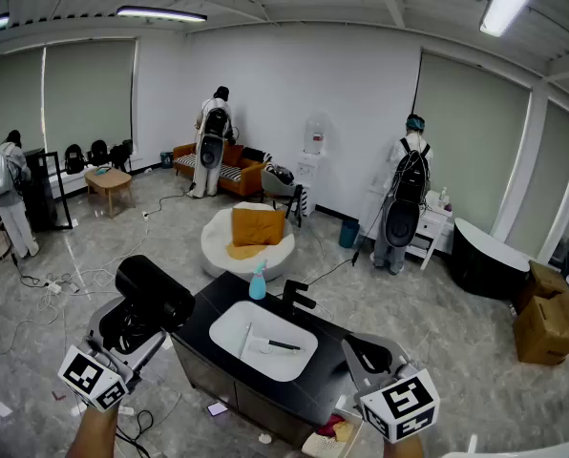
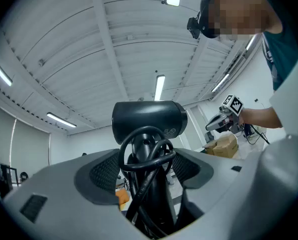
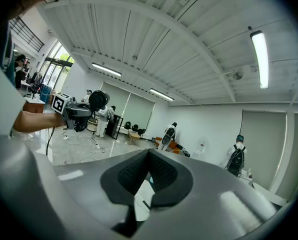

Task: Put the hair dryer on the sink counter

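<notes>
The black hair dryer (image 1: pixel 154 291) (image 2: pixel 149 120) is held in the air left of the sink counter (image 1: pixel 206 311), its barrel on top. My left gripper (image 1: pixel 136 327) (image 2: pixel 146 169) is shut on its handle, where the cord is coiled. The counter is black with a white basin (image 1: pixel 263 340) and a black faucet (image 1: pixel 297 299). My right gripper (image 1: pixel 366 356) (image 3: pixel 149 171) hovers over the counter's right end, shut with nothing between its pads. In the right gripper view the hair dryer (image 3: pixel 98 100) shows at the far left.
A blue spray bottle (image 1: pixel 258 282) stands on the counter beside the faucet, and a thin black item (image 1: pixel 283 345) lies in the basin. Behind the counter sits a white round seat with an orange cushion (image 1: pixel 249 237). Cardboard boxes (image 1: pixel 549 322) stand at right. Cables lie on the floor at left.
</notes>
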The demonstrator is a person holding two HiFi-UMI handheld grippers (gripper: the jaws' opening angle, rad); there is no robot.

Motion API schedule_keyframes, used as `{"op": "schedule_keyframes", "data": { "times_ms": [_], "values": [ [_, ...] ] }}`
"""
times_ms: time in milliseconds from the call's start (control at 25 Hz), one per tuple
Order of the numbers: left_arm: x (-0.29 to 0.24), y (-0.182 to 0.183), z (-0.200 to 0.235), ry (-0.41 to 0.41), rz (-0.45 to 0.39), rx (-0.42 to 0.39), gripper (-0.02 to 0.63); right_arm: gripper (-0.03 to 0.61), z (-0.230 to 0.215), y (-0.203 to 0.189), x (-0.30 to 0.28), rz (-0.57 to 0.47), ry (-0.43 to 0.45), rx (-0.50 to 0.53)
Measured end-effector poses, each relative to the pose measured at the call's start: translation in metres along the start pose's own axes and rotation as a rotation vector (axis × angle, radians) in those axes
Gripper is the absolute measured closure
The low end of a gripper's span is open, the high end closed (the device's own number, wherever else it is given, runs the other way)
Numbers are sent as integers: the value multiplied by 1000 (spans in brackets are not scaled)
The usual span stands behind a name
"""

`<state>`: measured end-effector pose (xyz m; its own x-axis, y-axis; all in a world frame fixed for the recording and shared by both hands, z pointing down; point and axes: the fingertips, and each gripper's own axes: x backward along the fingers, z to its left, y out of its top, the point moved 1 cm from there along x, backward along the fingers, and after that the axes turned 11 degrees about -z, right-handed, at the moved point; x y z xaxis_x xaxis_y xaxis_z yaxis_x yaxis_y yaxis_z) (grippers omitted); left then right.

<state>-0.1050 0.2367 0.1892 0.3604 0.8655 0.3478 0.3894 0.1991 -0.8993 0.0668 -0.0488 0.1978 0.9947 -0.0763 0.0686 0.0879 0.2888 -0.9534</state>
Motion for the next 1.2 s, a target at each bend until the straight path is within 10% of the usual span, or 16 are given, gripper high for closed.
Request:
{"op": "schedule_keyframes", "data": {
  "times_ms": [1200],
  "values": [
    [-19,-38,96,-81,-154,180,305,571,49,4,-72,16,-108,-2]
  ]
}}
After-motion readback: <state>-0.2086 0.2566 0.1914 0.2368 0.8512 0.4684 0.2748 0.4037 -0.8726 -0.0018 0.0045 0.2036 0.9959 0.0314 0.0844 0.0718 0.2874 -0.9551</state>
